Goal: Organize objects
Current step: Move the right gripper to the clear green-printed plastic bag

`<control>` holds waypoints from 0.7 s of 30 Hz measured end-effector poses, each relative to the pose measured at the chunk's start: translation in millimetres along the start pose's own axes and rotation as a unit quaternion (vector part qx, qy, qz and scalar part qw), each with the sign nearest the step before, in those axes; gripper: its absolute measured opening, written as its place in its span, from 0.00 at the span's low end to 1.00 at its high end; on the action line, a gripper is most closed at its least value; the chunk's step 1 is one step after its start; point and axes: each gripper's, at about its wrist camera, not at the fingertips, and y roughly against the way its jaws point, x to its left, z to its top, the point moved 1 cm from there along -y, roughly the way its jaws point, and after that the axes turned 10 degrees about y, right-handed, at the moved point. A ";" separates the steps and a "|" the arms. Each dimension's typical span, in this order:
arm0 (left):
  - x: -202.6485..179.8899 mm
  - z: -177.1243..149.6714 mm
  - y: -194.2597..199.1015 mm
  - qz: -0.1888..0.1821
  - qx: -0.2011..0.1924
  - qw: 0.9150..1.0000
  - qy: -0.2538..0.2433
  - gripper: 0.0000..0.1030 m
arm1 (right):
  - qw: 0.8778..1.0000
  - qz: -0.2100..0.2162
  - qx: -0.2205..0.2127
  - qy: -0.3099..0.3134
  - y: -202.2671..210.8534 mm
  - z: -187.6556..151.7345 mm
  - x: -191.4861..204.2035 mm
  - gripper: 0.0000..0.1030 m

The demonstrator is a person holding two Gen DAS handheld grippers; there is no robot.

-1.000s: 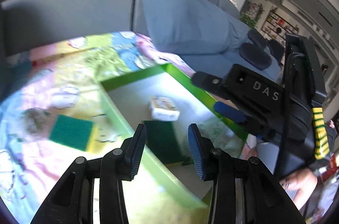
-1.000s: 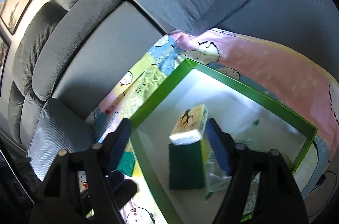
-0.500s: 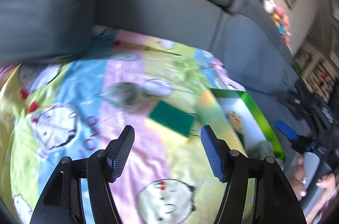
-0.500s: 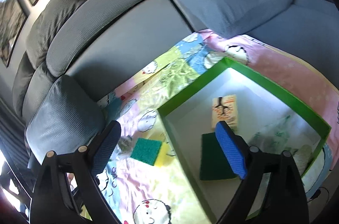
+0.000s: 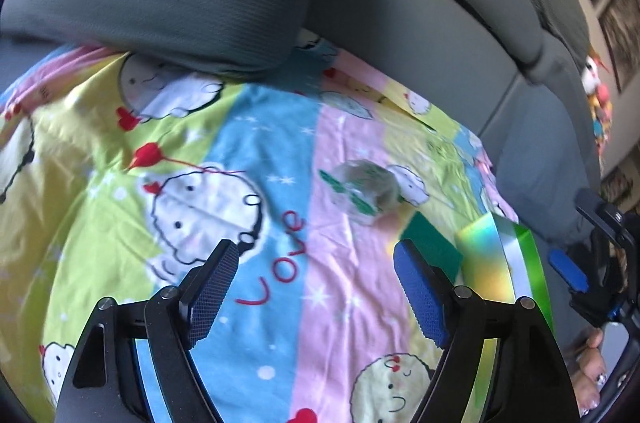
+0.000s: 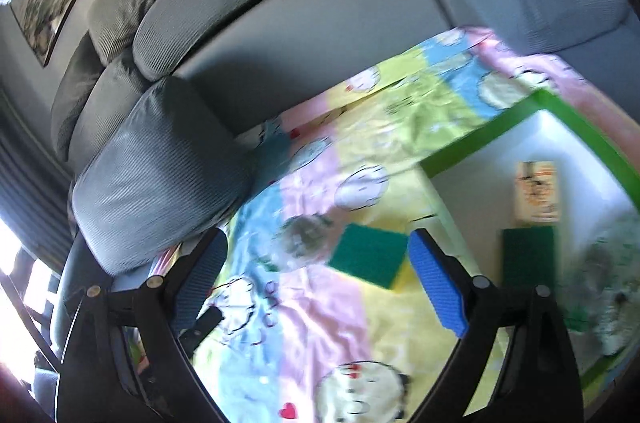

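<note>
Beyond opening left gripper (image 5: 316,287), green sponge (image 5: 430,243), nothing between jaws

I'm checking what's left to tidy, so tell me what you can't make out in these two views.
- Green-rimmed white box: left wrist view, interior hidden behind its near wall.
- Clear crinkled plastic packet: right wrist view, contents motion-blurred.
- Small printed card pack: right wrist view, print blurred.
- Crumpled plastic bag: right wrist view, cut off by the edge.

A blanket (image 6: 320,307) covers the sofa seat (image 6: 304,35), with a cushion (image 6: 160,179) on its left end. Ahead of the right tool (image 6: 316,283) lies a sponge (image 6: 370,257), a crumpled bag (image 6: 304,239) touching its left side. Right of the sponge stands a box (image 6: 492,127) holding a second sponge (image 6: 528,259) and, behind that, a small packet (image 6: 536,195).
</note>
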 end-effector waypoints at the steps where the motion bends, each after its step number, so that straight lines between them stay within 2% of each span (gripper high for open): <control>1: 3.8 1.7 -0.4 0.001 0.001 1.000 0.007 0.78 | 1.000 0.005 0.013 0.003 -9.2 3.3 6.0 0.89; 5: 15.5 6.7 -1.9 0.014 0.008 1.000 0.023 0.78 | 0.996 0.024 0.086 0.008 -66.8 14.5 33.1 0.89; 8: 24.3 11.5 -0.4 0.020 0.005 0.999 0.040 0.78 | 0.992 0.022 0.120 -0.012 -104.4 12.8 42.0 0.89; 11: 31.2 14.5 3.4 0.018 -0.001 0.998 0.052 0.78 | 0.990 -0.022 0.132 -0.036 -141.1 4.0 43.6 0.89; 14: 35.9 16.4 3.7 0.020 0.003 0.998 0.056 0.78 | 0.985 -0.065 0.162 -0.016 -177.1 -3.9 47.4 0.88; 16: 37.4 17.4 1.9 0.023 0.006 0.998 0.059 0.78 | 0.982 -0.066 0.178 -0.013 -194.6 -10.6 47.1 0.88; 19: 38.4 17.9 -0.6 0.024 0.012 0.998 0.061 0.78 | 0.979 -0.071 0.193 -0.012 -208.8 -19.2 45.1 0.77; 21: 38.7 17.8 -1.2 0.024 0.015 0.998 0.060 0.78 | 0.977 -0.083 0.196 0.014 -214.3 -24.7 49.2 0.74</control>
